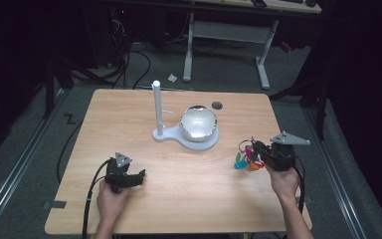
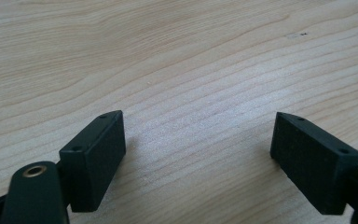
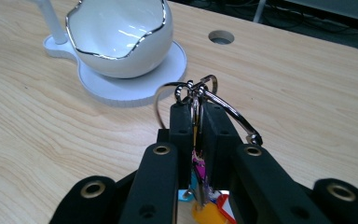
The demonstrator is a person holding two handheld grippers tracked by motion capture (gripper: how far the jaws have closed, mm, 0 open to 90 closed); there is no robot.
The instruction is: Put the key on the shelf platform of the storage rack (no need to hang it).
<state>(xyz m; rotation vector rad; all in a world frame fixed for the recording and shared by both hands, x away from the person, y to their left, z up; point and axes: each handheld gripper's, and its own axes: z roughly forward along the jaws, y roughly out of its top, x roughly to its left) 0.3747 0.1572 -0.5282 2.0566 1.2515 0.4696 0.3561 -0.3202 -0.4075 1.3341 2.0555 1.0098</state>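
metal key ring [image 3: 204, 95] pinched in right gripper [image 3: 196, 116] | left gripper [image 2: 198, 154] wide, over bare table [image 2: 177, 56]

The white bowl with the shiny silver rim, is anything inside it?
Empty, as far as shows. The white bowl with the silver rim shows bare glossy inside in the right gripper view; its very bottom is hidden.

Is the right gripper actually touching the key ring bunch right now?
Touching. In the right gripper view, the right gripper has its jaws closed on the key ring bunch, metal rings sticking out above the jaws and coloured tags hanging below.
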